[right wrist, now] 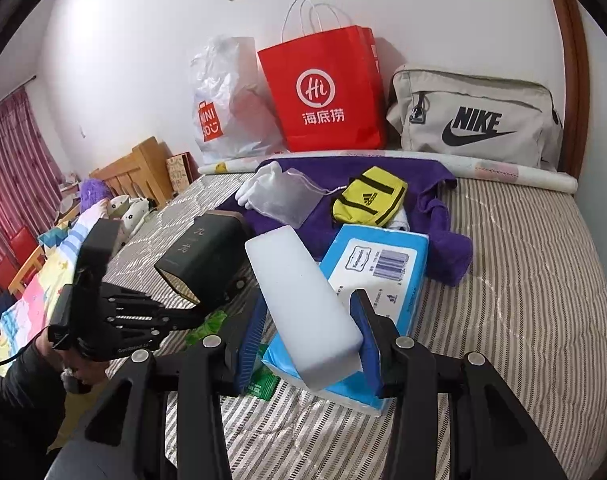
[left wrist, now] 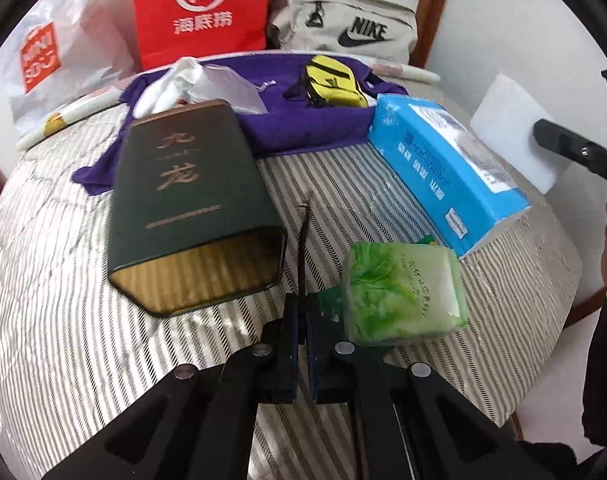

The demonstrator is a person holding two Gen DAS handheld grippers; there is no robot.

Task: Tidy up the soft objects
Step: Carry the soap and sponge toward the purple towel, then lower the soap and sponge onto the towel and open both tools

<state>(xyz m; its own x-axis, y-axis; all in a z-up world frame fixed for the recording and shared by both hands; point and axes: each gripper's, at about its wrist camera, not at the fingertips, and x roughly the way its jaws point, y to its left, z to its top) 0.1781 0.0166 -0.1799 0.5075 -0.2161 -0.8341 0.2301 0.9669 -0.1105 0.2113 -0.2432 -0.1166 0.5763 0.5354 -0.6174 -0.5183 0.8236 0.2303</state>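
My right gripper (right wrist: 309,340) is shut on a white sponge block (right wrist: 303,300) and holds it above the blue tissue pack (right wrist: 379,264); the block also shows at the right of the left wrist view (left wrist: 515,136). My left gripper (left wrist: 303,320) is shut on the thin edge of a dark green box (left wrist: 187,208), which lies open-ended on the striped bed (left wrist: 83,340). A green-and-white soft packet (left wrist: 399,292) lies just right of the left fingers. The blue tissue pack (left wrist: 443,168) lies beyond it.
A purple towel (right wrist: 439,232) at the back carries a yellow pouch (right wrist: 369,196), a mesh bag (right wrist: 283,196) and white gloves (right wrist: 259,186). Against the wall stand a red paper bag (right wrist: 323,92), a white plastic bag (right wrist: 227,100) and a grey Nike bag (right wrist: 475,120).
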